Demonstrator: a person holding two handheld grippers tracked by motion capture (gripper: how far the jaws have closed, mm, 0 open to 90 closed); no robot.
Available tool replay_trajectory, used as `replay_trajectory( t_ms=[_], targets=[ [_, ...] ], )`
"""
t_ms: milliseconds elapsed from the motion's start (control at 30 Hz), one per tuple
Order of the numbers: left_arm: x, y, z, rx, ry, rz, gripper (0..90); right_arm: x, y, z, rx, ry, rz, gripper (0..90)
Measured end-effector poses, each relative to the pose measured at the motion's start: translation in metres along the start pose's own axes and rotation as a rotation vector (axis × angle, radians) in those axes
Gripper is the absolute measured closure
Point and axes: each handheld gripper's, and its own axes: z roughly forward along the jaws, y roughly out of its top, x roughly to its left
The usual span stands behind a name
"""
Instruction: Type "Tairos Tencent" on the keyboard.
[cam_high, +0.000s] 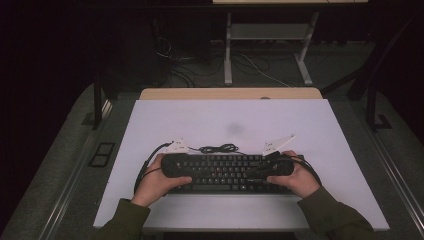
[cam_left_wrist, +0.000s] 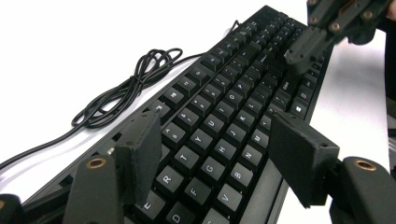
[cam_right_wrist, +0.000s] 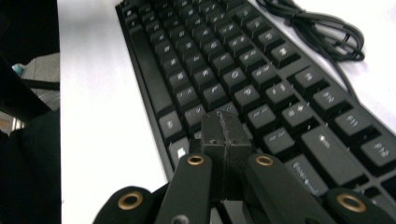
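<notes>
The right gripper (cam_right_wrist: 223, 122) has its jaws pressed together into a single blunt tip just over the keys at the right end of the black keyboard (cam_high: 227, 172), which lies on the white table (cam_high: 165, 120) near the person's edge. The left gripper (cam_left_wrist: 219, 158) stands wide over the letter keys, holding nothing. To press one key cleanly, bring the closed tip straight down on its centre (neighbours sit tight), well clear of the coiled cable (cam_left_wrist: 126, 91) behind.

A: Both hands cover the ends of the keyboard (cam_high: 227, 172) from above, and the key legends there are too small to read.
B: Its cable (cam_left_wrist: 122, 91) runs off the frame's left edge.
</notes>
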Motion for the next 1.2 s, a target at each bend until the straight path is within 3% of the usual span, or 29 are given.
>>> replay_trajectory(
  t_ms=[267, 600, 967, 1100, 1200],
  targets=[
    [-0.001, 0.003, 0.005, -0.002, -0.012, 0.012, 31.7, 0.001, -0.010, -0.003, 0.018, 0.003, -0.009, 89.8],
    [0.000, 0.009, 0.012, 0.042, -0.008, 0.050, 31.7, -0.002, -0.014, -0.001, 0.044, -0.017, -0.005, 89.8],
    [0.002, 0.013, 0.019, 0.034, -0.009, 0.047, 32.2, -0.002, -0.015, 0.003, 0.084, -0.048, -0.028, 89.8],
    [0.004, 0.011, 0.020, 0.044, 0.000, 0.037, 36.1, -0.002, -0.015, 0.003, 0.083, -0.049, -0.025, 89.8],
    [0.006, 0.011, 0.020, 0.056, 0.003, 0.031, 45.4, -0.002, -0.015, 0.003, 0.082, -0.048, -0.023, 89.8]
  ],
)
